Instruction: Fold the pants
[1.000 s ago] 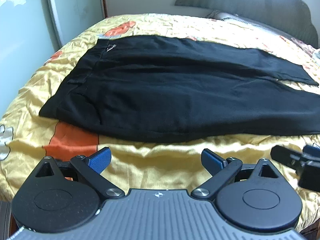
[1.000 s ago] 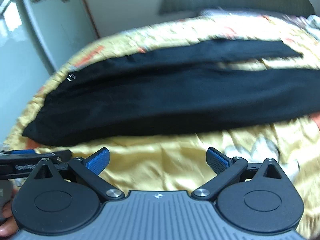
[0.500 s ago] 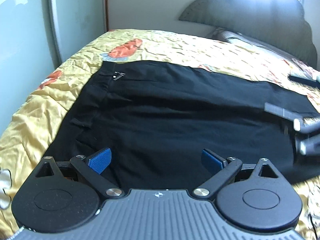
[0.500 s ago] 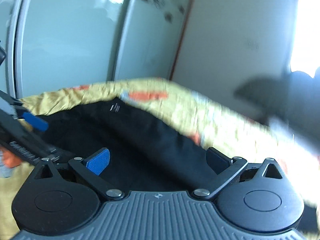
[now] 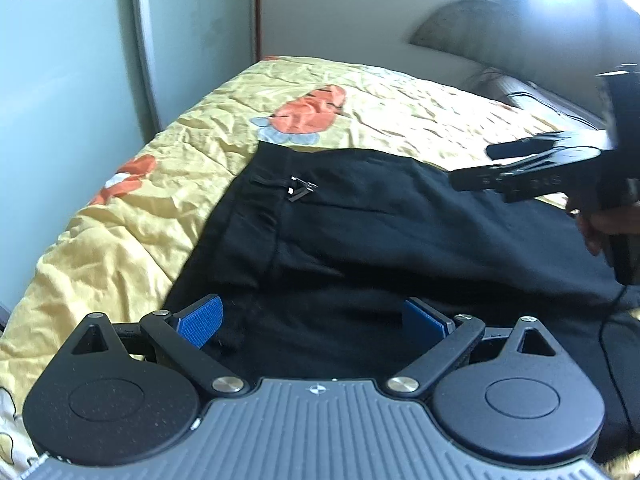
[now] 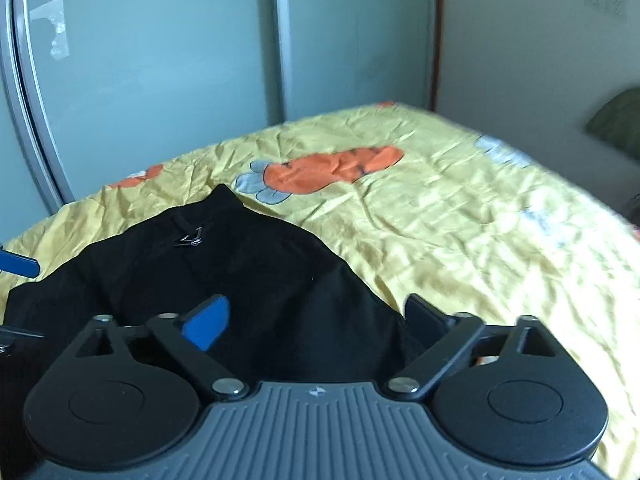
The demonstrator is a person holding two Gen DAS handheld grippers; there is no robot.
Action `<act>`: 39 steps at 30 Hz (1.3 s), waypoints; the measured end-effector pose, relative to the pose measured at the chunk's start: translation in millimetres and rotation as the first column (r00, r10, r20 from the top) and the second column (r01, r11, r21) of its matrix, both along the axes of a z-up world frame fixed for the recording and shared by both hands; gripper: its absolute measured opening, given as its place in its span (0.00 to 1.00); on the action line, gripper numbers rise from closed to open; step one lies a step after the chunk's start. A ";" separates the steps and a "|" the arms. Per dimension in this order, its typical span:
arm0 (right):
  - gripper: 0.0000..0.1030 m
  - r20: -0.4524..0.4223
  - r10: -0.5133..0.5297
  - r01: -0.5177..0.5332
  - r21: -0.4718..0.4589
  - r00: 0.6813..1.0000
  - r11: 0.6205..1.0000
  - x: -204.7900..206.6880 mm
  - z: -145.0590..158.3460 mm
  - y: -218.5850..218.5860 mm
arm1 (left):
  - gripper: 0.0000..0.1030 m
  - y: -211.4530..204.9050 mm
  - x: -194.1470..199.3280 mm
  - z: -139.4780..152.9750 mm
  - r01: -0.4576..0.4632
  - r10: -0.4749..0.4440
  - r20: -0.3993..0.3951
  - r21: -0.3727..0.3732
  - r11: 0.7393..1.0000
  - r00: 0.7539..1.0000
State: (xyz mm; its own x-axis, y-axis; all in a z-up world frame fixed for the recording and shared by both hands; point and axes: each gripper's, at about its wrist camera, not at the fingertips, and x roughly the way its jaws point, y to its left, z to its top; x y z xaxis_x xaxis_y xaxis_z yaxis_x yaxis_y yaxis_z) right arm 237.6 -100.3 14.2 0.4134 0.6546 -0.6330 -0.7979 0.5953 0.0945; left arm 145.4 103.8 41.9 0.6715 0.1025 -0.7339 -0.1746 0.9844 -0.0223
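Note:
Black pants (image 5: pixel 380 240) lie flat on the yellow bedspread (image 5: pixel 132 216), waistband toward the left with a small metal clasp (image 5: pixel 302 189) showing. My left gripper (image 5: pixel 312 320) is open and empty, low over the near waist part. My right gripper (image 6: pixel 316 320) is open and empty, over the far edge of the pants (image 6: pixel 240 264) near the waist. The right gripper also shows in the left wrist view (image 5: pixel 532 168), held by a hand above the pants' far side. One blue finger pad of the left gripper (image 6: pixel 18 264) shows at the left edge of the right wrist view.
The bedspread (image 6: pixel 460 216) has orange and blue cartoon prints (image 6: pixel 328 168). Pale sliding wardrobe doors (image 6: pixel 160 60) stand close behind the bed's left side. A dark headboard (image 5: pixel 500 40) and pillow lie at the far right. A thin cable (image 5: pixel 612 320) hangs below the right gripper.
Both grippers moved from the bed's near edge forward over the pants. The right gripper swung left to face the waistband and wardrobe. Both stayed open.

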 end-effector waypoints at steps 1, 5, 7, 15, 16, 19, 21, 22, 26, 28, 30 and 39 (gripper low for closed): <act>0.77 -0.030 0.019 -0.019 0.002 0.999 1.000 13.4 -6.2 7.8 | 0.95 2.3 4.6 -0.1 -0.006 0.006 -0.004 -0.001 1.000 1.000; 0.68 -0.072 0.042 -0.043 -0.025 0.997 0.999 45.6 -23.6 28.4 | 0.95 8.6 19.9 1.2 -0.022 0.022 -0.009 -0.001 1.000 1.000; 0.65 -0.099 0.057 -0.060 -0.029 0.993 0.998 57.4 -32.1 37.6 | 0.95 11.4 30.0 0.6 -0.026 0.026 -0.022 -0.011 1.000 0.999; 0.09 0.008 0.101 -0.100 -0.031 0.995 0.994 37.2 -30.1 35.0 | 0.95 36.4 88.0 2.3 -0.090 0.078 -0.058 -0.237 0.967 0.995; 0.08 0.067 0.104 -0.101 -0.054 0.992 0.993 23.5 -27.3 35.2 | 0.95 39.8 94.7 2.7 -0.101 0.089 -0.058 -0.267 0.958 0.994; 0.07 0.252 0.154 -0.124 -0.133 0.955 0.983 -23.5 -18.0 40.2 | 0.95 51.6 117.0 4.3 -0.146 0.125 -0.078 -0.385 0.912 0.989; 0.07 0.356 0.202 -0.141 -0.191 0.912 0.971 -55.5 -15.1 42.8 | 0.95 56.8 129.5 4.7 -0.160 0.133 -0.092 -0.442 0.882 0.987; 0.07 0.405 0.230 -0.147 -0.224 0.885 0.963 -71.2 -15.5 44.5 | 0.95 59.0 134.7 4.4 -0.169 0.138 -0.101 -0.466 0.869 0.985; 0.07 0.512 0.303 -0.155 -0.310 0.804 0.938 -112.2 -24.1 49.5 | 0.95 65.9 154.7 -3.3 -0.189 0.130 -0.144 -0.560 0.807 0.981; 0.07 0.546 0.306 -0.142 -0.322 0.780 0.936 -120.2 -28.2 49.3 | 0.93 66.7 164.5 -12.9 -0.199 0.104 -0.189 -0.608 0.768 0.977; 0.07 0.557 0.298 -0.130 -0.320 0.775 0.938 -121.7 -29.3 49.2 | 0.85 66.9 169.0 -23.0 -0.215 0.089 -0.220 -0.660 0.720 0.971; 0.07 0.555 0.275 -0.111 -0.310 0.785 0.944 -121.3 -31.2 48.9 | 0.06 62.0 163.0 -51.1 -0.257 0.114 -0.240 -0.737 0.625 0.964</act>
State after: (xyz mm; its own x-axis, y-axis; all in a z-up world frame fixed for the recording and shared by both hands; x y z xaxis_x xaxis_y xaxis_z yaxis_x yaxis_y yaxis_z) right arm 116.3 -51.4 -17.0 0.6372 0.6166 -0.4624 -0.7505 0.3598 -0.5543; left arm 308.4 165.9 -9.2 0.5724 -0.4264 -0.7004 -0.4231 0.5782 -0.6977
